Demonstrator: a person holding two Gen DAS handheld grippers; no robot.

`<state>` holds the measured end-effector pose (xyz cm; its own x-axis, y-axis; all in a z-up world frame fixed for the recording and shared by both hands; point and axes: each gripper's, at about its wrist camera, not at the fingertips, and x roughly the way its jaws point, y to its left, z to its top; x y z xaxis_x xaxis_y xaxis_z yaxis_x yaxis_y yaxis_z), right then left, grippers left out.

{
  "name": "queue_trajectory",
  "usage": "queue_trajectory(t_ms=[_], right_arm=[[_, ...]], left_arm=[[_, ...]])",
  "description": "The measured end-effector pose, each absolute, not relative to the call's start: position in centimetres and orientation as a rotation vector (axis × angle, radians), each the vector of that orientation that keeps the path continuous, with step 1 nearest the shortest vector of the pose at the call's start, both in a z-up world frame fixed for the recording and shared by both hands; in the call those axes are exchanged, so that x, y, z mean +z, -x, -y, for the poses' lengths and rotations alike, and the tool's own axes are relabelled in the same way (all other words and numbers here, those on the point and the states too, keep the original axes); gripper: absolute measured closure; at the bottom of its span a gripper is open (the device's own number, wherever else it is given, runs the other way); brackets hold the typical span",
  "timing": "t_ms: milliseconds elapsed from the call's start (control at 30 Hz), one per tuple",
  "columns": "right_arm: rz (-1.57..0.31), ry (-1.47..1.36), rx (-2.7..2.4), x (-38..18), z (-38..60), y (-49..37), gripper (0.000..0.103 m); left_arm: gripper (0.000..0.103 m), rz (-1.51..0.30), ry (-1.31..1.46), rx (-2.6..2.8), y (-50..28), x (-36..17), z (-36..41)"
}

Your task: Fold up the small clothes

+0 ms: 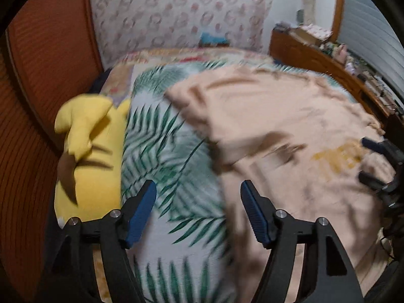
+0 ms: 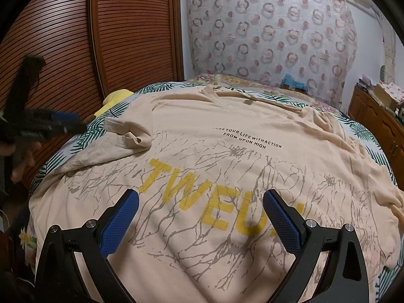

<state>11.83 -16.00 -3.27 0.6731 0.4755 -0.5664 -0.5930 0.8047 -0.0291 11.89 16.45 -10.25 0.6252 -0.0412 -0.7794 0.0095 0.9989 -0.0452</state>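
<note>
Peach T-shirt (image 2: 227, 136) spread print-up, one sleeve folded in, left tool (image 1: 198, 212) and right tool (image 2: 200, 217) open, empty

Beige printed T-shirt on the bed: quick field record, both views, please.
garment: beige cotton T-shirt with yellow lettering, spread print-up, unfolded
sleeve: one short sleeve flipped inward onto the chest
surface: palm-leaf print bedsheet
left gripper: open, nothing between the jaws, over the sheet at the shirt's edge
right gripper: open, over the lettering
nearby: yellow plush toy at the bed's edge
</note>
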Motion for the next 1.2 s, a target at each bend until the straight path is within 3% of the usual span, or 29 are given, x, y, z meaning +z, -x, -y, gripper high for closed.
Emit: queue_trajectory(t_ms=[300, 367, 433, 833, 1200], right_arm=[[-0.565, 0.232, 0.612, -3.3, 15.9, -11.6, 0.004], [-0.574, 0.241, 0.623, -3.3, 15.8, -11.6, 0.004], [-0.582, 0.254, 0.647, -3.2, 15.6, -11.5, 0.005], [-0.575, 0.348, 0.847, 0.5, 8.3, -14.9, 0.045], [-0.663, 0.479, 0.997, -2.5, -0.6, -18.7, 0.061]], left_arm=[[0.029, -0.896, 0.027, 0.000, -11.6, -12.0, -16.9], [0.018, -0.876, 0.027, 0.002, -11.7, -12.2, -17.0], [0.018, -0.874, 0.034, 0.004, -11.8, -12.2, -17.2], [0.018, -0.862, 0.042, 0.011, -11.5, -12.3, -17.1], [0.017, -0.858, 0.056, 0.032, -11.3, -12.5, -17.4]])
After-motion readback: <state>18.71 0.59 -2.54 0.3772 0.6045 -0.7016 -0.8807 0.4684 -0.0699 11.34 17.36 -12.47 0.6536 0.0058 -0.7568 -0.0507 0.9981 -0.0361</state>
